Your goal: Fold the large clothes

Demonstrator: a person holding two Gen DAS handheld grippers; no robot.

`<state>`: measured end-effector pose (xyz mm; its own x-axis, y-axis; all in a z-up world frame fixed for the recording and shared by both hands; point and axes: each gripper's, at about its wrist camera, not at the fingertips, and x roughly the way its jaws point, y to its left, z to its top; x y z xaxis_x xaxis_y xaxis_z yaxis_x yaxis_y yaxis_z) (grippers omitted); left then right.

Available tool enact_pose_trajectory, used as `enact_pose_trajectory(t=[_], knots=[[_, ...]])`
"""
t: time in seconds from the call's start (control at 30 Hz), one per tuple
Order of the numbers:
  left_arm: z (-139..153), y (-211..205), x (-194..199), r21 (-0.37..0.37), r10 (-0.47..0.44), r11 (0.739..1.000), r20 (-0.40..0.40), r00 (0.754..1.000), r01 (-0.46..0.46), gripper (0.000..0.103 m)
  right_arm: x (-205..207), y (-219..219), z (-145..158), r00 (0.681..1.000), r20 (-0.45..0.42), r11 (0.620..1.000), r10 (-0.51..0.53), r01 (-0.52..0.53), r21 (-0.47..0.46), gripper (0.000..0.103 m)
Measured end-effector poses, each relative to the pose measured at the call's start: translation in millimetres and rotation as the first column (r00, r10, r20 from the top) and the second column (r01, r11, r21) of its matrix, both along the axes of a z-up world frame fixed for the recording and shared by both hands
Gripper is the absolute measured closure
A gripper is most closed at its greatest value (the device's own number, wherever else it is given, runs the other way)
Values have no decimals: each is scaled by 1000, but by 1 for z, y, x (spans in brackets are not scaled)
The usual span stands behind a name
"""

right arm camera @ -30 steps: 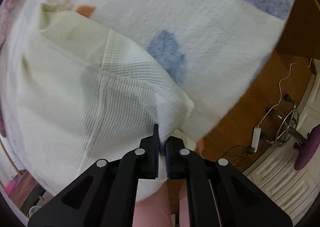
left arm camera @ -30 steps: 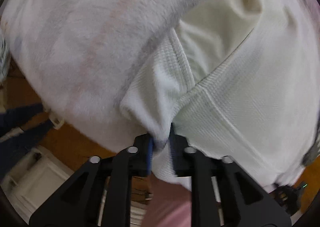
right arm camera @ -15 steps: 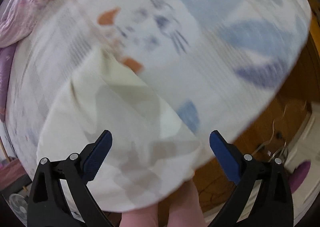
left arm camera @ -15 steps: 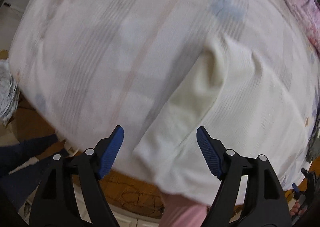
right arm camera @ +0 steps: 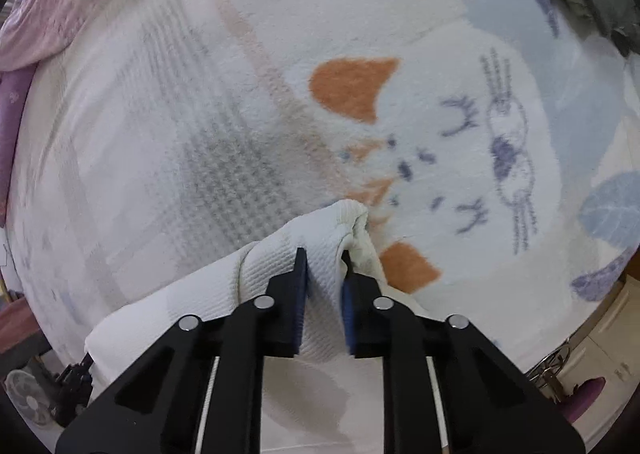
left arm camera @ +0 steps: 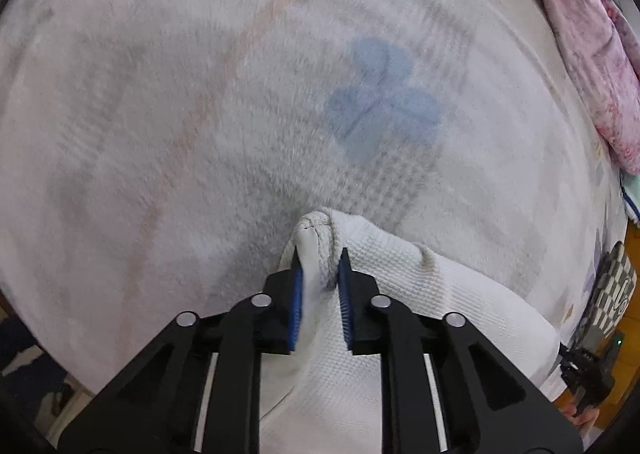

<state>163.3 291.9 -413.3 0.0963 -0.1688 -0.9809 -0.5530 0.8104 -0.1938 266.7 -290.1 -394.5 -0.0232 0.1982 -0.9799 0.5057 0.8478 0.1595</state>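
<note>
White garment [left arm camera: 404, 294] corners pinched by left hand-held gripper [left arm camera: 320, 274] and right hand-held gripper [right arm camera: 325, 270].

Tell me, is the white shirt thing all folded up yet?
Not yet. Done so far: the white waffle-knit garment lies on the fluffy cartoon-print blanket. In hand: the left gripper and right gripper each pinch a bunched corner of it. Left: probably carrying those corners across to make a fold. No neat folded stack shows.
</note>
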Motion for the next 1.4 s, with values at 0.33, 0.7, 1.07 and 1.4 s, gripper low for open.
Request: enact_pose_trajectory(t=[0.33, 0.7, 1.07, 1.4], knots=[[-1, -1, 14, 70, -58, 995, -86, 995, 64, 28, 1, -22, 5, 997, -3, 995, -79, 79, 53, 23], [-30, 26, 16, -90, 46, 995, -71, 996, -53, 74, 9, 0, -26, 996, -68, 995, -62, 67, 73, 79], [32, 18, 52, -52, -19, 998, 10, 1000, 19, 80, 33, -3, 54, 993, 49, 992, -103, 99, 75, 86], [78, 8, 171, 14, -83, 997, 148, 986, 81, 80, 145, 1, 73, 987, 148, 996, -68, 57, 74, 86]])
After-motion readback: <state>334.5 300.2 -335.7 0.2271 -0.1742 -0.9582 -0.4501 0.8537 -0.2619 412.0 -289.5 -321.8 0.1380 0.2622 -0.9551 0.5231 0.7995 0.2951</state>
